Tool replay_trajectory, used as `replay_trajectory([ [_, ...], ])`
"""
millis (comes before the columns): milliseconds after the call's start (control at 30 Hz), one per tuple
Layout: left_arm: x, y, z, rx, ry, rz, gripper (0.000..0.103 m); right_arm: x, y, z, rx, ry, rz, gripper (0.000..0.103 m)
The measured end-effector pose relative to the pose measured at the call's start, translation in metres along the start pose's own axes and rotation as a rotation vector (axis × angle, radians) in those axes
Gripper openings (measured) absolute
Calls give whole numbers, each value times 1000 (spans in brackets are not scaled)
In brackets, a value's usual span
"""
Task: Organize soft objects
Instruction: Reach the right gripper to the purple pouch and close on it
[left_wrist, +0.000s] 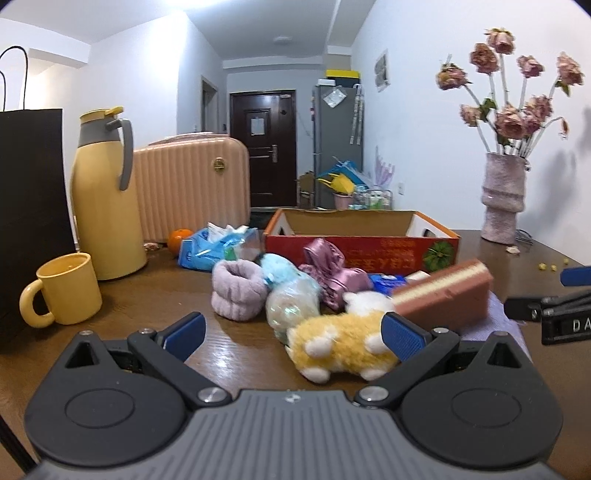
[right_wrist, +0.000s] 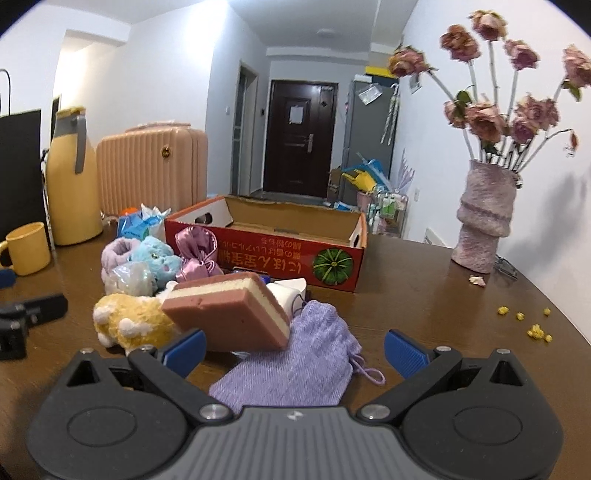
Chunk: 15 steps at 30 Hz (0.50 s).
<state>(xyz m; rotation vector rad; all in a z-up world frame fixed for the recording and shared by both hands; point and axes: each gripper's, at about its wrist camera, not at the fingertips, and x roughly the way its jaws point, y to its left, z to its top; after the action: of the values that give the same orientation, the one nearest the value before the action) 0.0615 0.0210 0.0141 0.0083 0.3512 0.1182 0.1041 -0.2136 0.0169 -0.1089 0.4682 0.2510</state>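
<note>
A heap of soft things lies on the brown table (left_wrist: 155, 302) in front of a red cardboard box (left_wrist: 362, 251). My left gripper (left_wrist: 293, 338) is open; a yellow plush toy (left_wrist: 340, 343) lies between its fingers, against the right pad (left_wrist: 402, 339). Behind are a lilac fuzzy band (left_wrist: 238, 291), a blue plush (left_wrist: 279, 267), a clear bag (left_wrist: 291, 301) and a purple satin pouch (left_wrist: 328, 273). My right gripper (right_wrist: 294, 352) is open over a lilac knitted pouch (right_wrist: 295, 369). A pink cake-shaped sponge (right_wrist: 229, 310) leans on that pouch, near the left pad (right_wrist: 184, 350).
A yellow thermos (left_wrist: 107, 206), a yellow mug (left_wrist: 66, 291) and a black paper bag (left_wrist: 29, 203) stand at the left. A vase of dried roses (right_wrist: 484, 218) stands at the right, with yellow crumbs (right_wrist: 535, 328) near it. The red box (right_wrist: 266, 254) is open at the top.
</note>
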Motion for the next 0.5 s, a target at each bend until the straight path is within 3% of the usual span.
replay_trajectory([
  [500,22,13,-6,-49,33,15,103,86,4,-1,0,203,10,103],
])
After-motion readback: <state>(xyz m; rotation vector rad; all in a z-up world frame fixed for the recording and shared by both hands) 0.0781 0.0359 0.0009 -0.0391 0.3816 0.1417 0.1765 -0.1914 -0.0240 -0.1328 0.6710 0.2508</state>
